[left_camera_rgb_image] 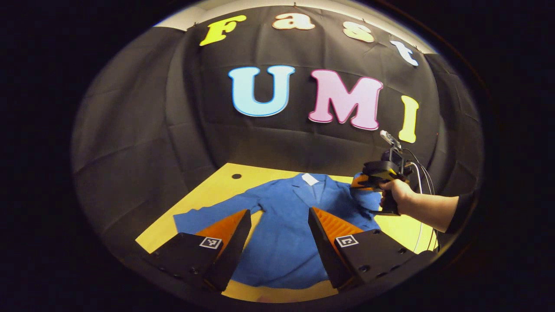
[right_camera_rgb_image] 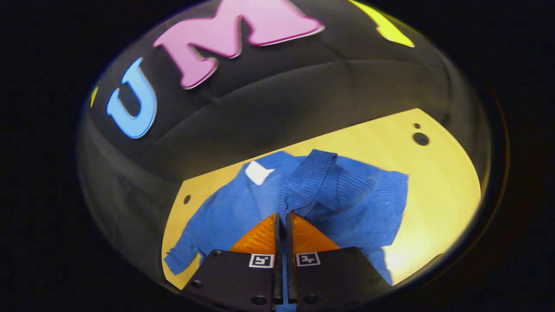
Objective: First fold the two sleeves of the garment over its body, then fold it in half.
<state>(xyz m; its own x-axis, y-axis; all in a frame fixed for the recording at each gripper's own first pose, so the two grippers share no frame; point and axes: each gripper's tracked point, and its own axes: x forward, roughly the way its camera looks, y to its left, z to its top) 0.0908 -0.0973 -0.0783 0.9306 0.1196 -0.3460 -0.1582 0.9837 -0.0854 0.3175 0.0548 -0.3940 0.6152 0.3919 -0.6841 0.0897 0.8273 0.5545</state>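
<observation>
A recording booth set up for demonstrations, not a lived-in room: black cloth (left_camera_rgb_image: 143, 130) hangs as walls close around a yellow worktop (left_camera_rgb_image: 217, 182), and a cabled hand-held gripper (left_camera_rgb_image: 362, 182) works above the worktop.

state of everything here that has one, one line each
blue garment: lying flat on the yellow table, front up
left sleeve: spread out sideways, not folded
right sleeve: pinched and lifted over the body
left gripper: open, above the garment
right gripper: shut on the right sleeve
</observation>
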